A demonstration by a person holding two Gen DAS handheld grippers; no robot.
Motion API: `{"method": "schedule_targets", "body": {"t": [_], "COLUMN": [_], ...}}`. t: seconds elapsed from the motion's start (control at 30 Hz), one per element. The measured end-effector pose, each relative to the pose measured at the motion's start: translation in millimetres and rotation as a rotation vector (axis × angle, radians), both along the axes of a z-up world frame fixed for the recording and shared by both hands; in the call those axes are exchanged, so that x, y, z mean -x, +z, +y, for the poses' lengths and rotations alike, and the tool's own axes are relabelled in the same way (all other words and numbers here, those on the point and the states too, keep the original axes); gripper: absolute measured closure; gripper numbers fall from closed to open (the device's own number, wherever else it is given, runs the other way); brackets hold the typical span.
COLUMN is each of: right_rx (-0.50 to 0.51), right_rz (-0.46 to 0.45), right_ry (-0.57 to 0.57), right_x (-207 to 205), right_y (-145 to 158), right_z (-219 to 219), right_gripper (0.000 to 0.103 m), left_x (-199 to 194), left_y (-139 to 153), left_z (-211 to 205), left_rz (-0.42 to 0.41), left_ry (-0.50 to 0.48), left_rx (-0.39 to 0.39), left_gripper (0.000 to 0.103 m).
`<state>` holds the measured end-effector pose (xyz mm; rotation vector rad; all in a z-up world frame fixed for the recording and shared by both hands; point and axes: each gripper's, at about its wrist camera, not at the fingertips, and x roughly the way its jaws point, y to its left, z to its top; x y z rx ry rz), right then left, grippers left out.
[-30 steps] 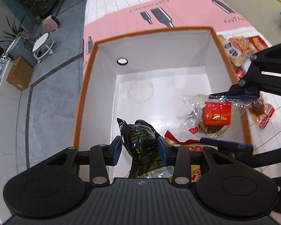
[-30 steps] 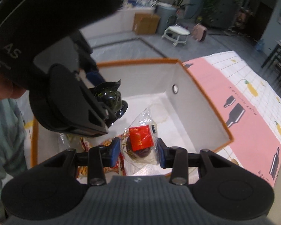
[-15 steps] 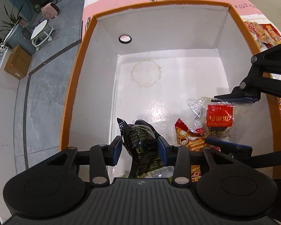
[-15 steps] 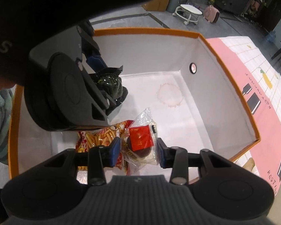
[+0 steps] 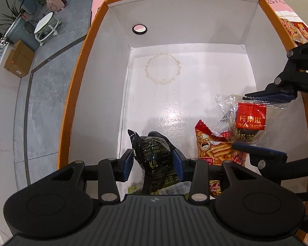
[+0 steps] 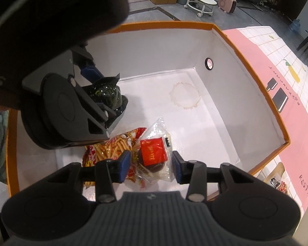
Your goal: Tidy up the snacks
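Pink-and-white tablecloth (image 6: 297,94) lies under an orange-rimmed white box (image 5: 80,86). Nearest, the left gripper (image 5: 153,162), jaws opening, has one black snack pack (image 5: 154,155) between them, tip pointing away. The right gripper (image 6: 152,167), also opening, brackets one clear pack (image 6: 154,151) labelled "QIANGUOZI". One fries bag (image 6: 106,149) lies on the floor beside.

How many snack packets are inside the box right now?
3: black packet between the left tongs, clear packet between the right tongs, fries packet on the floor. Others may be hidden.
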<state>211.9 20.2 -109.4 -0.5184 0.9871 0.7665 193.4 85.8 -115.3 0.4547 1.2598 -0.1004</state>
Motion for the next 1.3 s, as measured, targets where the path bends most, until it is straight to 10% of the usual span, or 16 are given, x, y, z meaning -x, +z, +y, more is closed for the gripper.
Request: {"method": "schedule_targets", "body": {"t": [0.23, 0.53, 0.93, 1.3], "right_rx": [-0.011, -0.09, -0.279, -0.312], "right_rz": [-0.031, -0.149, -0.327, -0.311], "right_ry": [-0.01, -0.019, -0.138, -0.359], "right_x": [2.0, 20.6, 75.8, 117.9], "right_y": [0.9, 34.7, 75.2, 40.7], "right_z": [-5.9, -23.9, -93.1, -170.3], "right_gripper": [0.042, 0.024, 0.019, 0.018], "left_x": [6.4, 27.5, 79.1, 108.1], "left_y": [15.7, 54.5, 105.6, 112.0], "left_z": [-3.2, -5.0, -51.5, -112.3], "left_rz": [-0.048, -0.205, -0.443, -0.492], "left_ry": [-0.022, -0.008, -0.091, -0.195], "left_rx": [-0.006, -0.004, 0.026, 0.182], "left_gripper": [0.032, 0.029, 0.029, 0.029]}}
